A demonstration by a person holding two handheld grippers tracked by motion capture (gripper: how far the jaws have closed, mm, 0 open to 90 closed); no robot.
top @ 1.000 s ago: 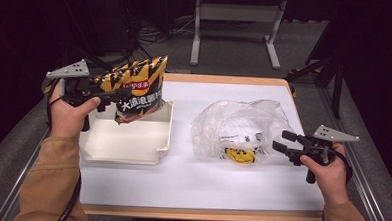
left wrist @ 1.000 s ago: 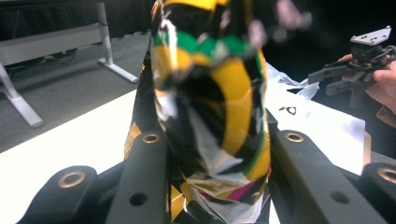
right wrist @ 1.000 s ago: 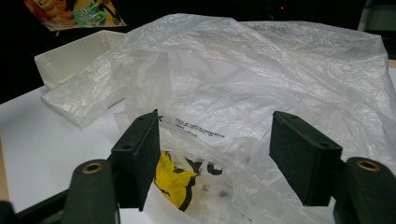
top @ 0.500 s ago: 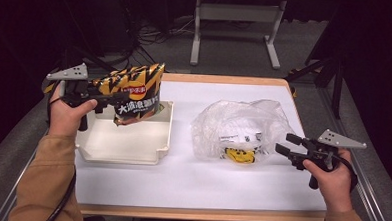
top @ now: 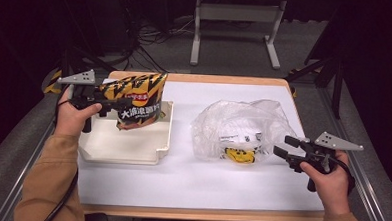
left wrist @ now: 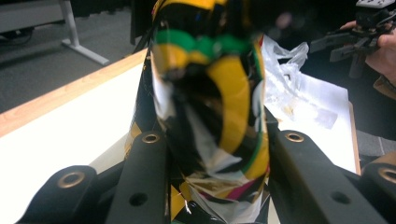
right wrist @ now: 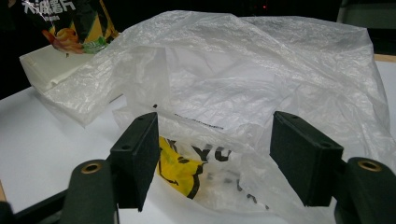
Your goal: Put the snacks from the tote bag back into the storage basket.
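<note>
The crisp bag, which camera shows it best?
The high view: there the crisp bag shows whole, held by the left gripper above the white tray. The left gripper view gives a blurred close-up between the jaws; the right gripper view catches one corner at its top left.

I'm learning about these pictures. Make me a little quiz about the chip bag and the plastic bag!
1. True or false: the left hand-held gripper is shut on the yellow-and-black foil chip bag.
2. Over what does the chip bag hang: A the cream plastic tray, B the crinkled clear plastic bag, C the floor?
3. Fill in: the right hand-held gripper has its jaws ____, beside the plastic bag.

Key: 1 true. 2 A. 3 open.
</note>
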